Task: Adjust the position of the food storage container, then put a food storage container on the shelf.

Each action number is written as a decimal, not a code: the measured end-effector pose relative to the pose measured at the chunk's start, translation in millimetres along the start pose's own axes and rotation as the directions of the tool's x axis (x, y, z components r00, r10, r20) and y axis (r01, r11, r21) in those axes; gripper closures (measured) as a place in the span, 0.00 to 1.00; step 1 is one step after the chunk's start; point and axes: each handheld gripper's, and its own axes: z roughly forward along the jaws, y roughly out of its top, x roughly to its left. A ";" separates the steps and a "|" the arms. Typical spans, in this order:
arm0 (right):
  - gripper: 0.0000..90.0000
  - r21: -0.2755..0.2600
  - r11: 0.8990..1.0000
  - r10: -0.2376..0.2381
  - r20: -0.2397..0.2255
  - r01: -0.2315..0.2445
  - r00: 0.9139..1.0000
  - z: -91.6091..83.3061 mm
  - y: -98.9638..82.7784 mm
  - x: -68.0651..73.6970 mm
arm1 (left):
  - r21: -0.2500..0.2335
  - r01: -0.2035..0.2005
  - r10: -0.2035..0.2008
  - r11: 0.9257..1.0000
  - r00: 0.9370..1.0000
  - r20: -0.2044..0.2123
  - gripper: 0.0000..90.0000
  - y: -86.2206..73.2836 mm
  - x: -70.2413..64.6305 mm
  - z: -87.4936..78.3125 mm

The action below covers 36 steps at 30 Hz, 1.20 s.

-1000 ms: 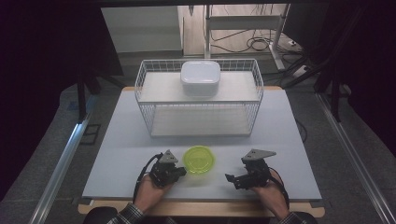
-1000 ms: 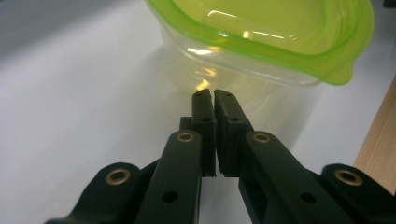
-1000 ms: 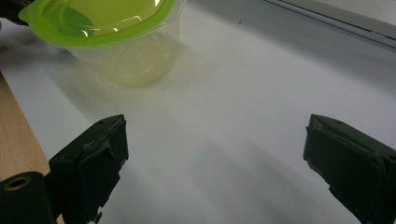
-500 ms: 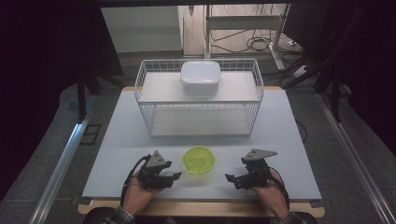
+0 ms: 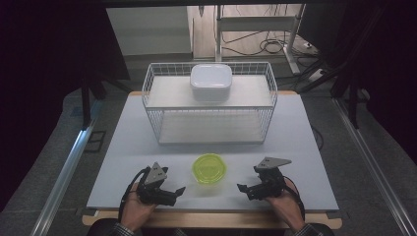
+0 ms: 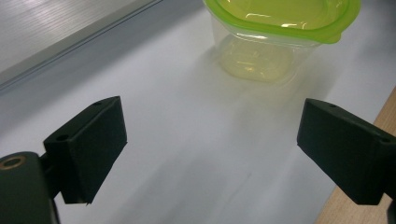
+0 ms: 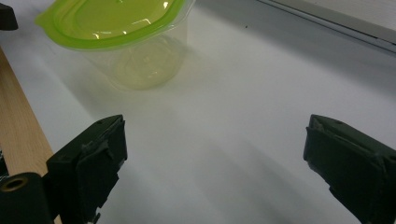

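While the white table (image 5: 123,142) takes up most of the high view, the wire basket (image 5: 209,101) at its far side is the next biggest thing, with a white lidded box (image 5: 211,81) sitting on its top shelf and the lower shelf bare. Down near the person's edge sits the clear tub with the green lid (image 5: 209,168), upright, lid on, right between the two grippers and touching neither.

Progress-wise, it looks like the tub has just been set down or let go there, so whatever comes next (maybe moving it up to the basket, that's a guess) isn't started.

Left gripper (image 5: 169,194): jaws have just been opening and now stand spread wide, nothing between them. Its own view shows bare tabletop between the pads (image 6: 91,144), with the tub (image 6: 275,32) ahead and clear of them.

Right gripper (image 5: 248,189): also spread wide and empty, hovering just beside the tub (image 7: 126,37), not touching it.
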 end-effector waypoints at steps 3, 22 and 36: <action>0.07 -0.002 1.000 0.003 0.000 -0.003 1.000 0.0 -0.3 -0.5 | -0.006 0.006 -0.006 1.000 1.000 0.002 0.08 -1.1 1.2 -0.4; 0.03 0.013 0.997 0.082 -0.077 -0.081 0.994 8.3 17.5 -6.9 | 0.018 0.015 -0.015 1.000 1.000 0.002 0.07 -5.8 5.9 5.9; 0.23 0.090 0.984 0.168 -0.179 -0.154 0.969 22.5 52.1 -14.0 | 0.038 0.007 -0.007 0.999 1.000 0.000 0.07 -6.7 6.3 8.2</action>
